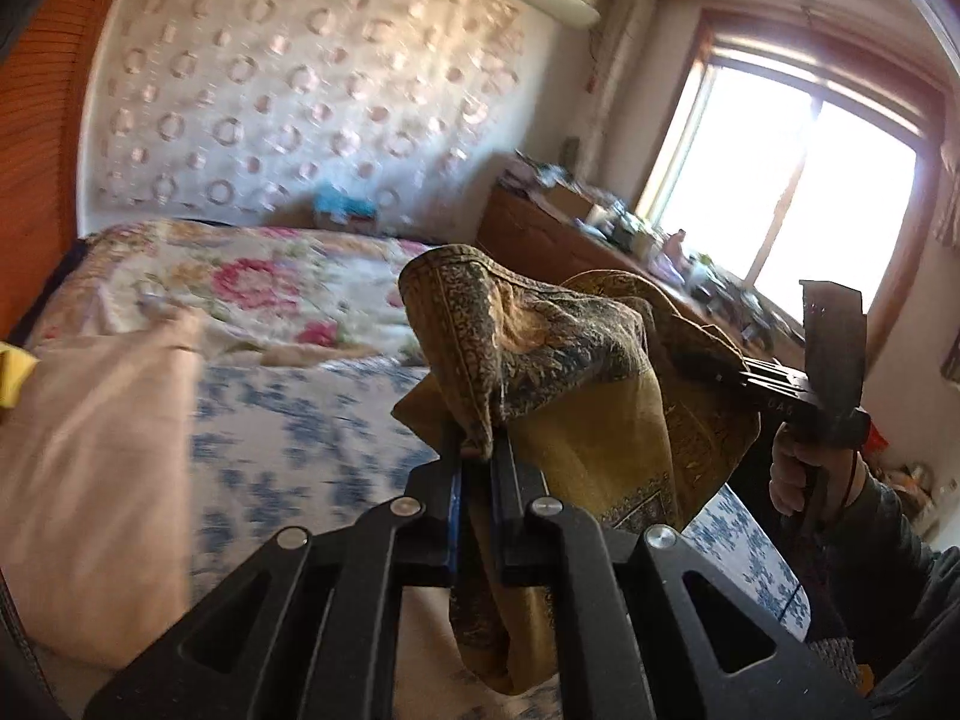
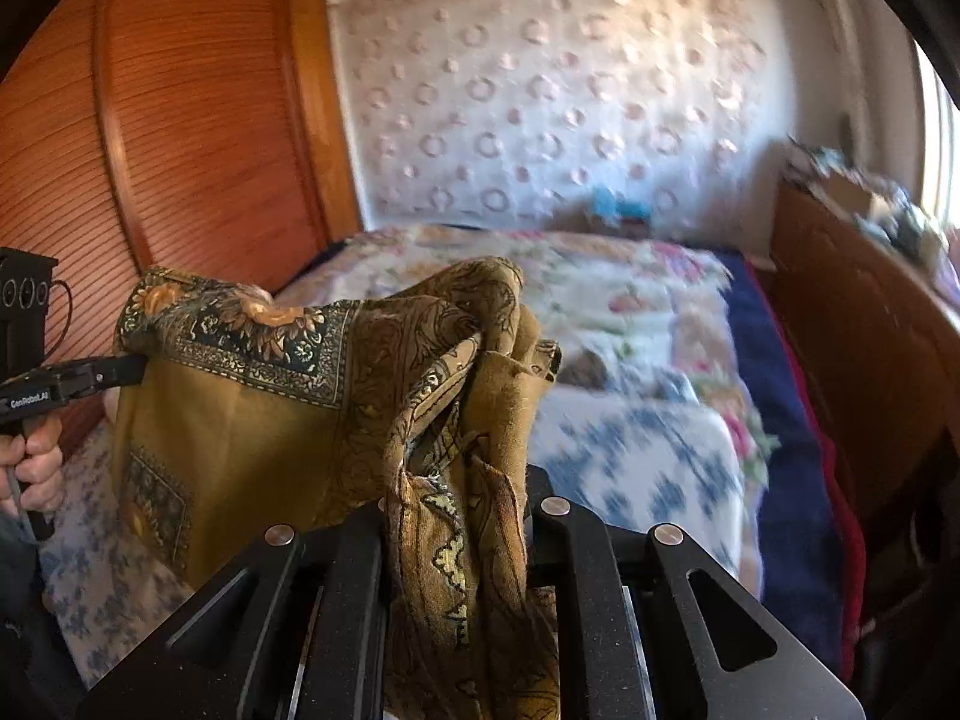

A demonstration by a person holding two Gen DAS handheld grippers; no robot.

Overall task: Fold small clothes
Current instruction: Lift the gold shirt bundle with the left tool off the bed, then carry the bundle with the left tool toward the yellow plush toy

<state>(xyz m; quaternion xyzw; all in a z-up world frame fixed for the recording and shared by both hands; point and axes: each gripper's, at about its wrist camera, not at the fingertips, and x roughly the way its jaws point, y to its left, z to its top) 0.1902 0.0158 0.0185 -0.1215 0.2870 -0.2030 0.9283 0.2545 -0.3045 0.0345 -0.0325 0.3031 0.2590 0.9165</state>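
scarf [image 1: 576, 360] | long axis strung level between hands | left fingers [image 1: 477, 450] and right fingers [image 2: 456, 480] clamp it

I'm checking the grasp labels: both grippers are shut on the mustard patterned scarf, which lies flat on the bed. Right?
Not flat: the scarf hangs bunched above the bed, held between the left gripper and right gripper; the right wrist view shows it.

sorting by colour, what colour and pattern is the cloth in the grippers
Mustard-yellow scarf with a dark floral border; clearest in the right wrist view.
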